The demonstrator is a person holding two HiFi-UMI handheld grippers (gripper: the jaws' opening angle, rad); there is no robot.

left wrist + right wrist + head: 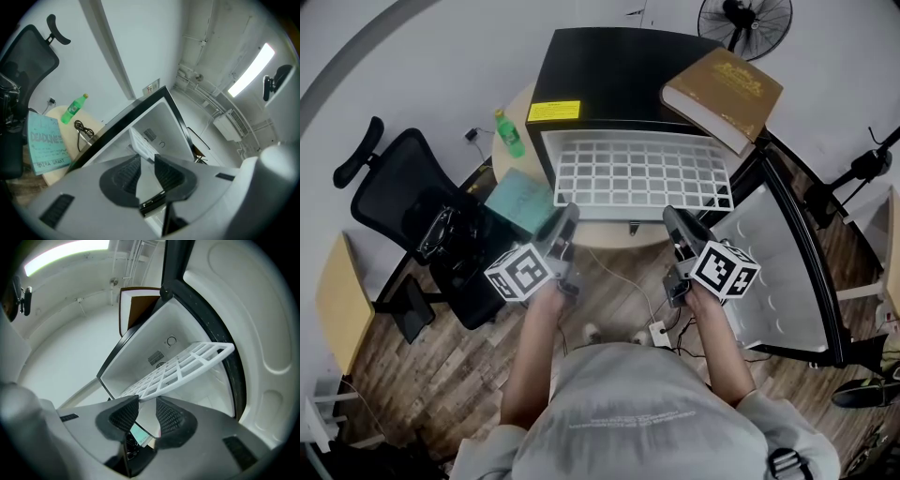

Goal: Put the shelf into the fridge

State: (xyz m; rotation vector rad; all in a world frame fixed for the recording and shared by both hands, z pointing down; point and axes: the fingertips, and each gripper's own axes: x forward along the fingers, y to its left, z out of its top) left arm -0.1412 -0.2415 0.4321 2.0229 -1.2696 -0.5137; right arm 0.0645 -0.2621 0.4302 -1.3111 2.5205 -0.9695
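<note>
Nearest: left hand-held gripper (568, 214) and right hand-held gripper (671, 216), jaws apart at the front edge of the white shelf (642, 173). Sits partway inside the open fridge (609, 75) — book (722, 86) on top, green bottle (508, 133) on the surface (605, 234) beside.

White grid shelf (642, 173) juts partway out of the open black fridge (609, 70)

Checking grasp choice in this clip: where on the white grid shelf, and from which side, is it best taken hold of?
Grip the shelf by its front rail, near both front corners, coming from the open front of the fridge. The shelf lies flat and partly inside, so only that thin rail juts out toward the person. The open door crowds the right side.
</note>
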